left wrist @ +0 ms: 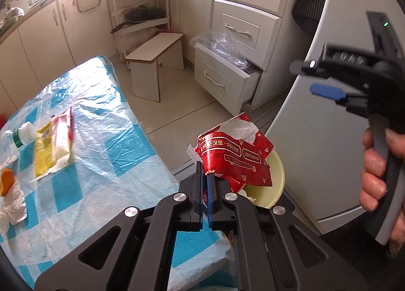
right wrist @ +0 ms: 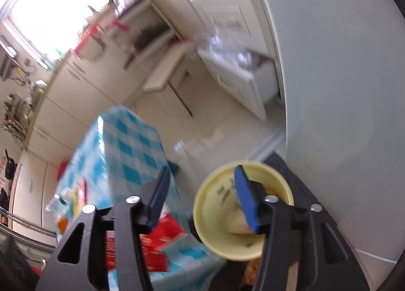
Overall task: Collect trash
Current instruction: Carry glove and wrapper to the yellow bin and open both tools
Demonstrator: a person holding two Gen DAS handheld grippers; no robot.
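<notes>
a kitchen seen from two handheld tools. the step in hand looks like dropping one piece of trash into a bin: the left tongs (left wrist: 205,184) are pinched nearly shut on the lower edge of a crumpled red printed burger wrapper with a torn white paper lining (left wrist: 234,154), holding it just above a pale yellow round plastic bin (left wrist: 274,182) that stands on the floor between the counter's corner and a tall white appliance. some pale crumpled trash already lies inside the bin. the next move, by my judgement, calls for spreading the left tongs so the wrapper falls in, then going back for what remains. the right tongs (right wrist: 200,197) are wide open and hold nothing; they hover over the same bin (right wrist: 215,217), and the right-wrist view is blurred. on the counter covered with a blue and white checked cloth under clear plastic sheeting (left wrist: 106,154) more trash waits: a flat yellow and white food packet (left wrist: 52,146), a clear plastic bottle with a green label and white cap (left wrist: 21,135), and a crumpled white tissue beside an orange scrap (left wrist: 11,201), all well apart from the bin.
</notes>
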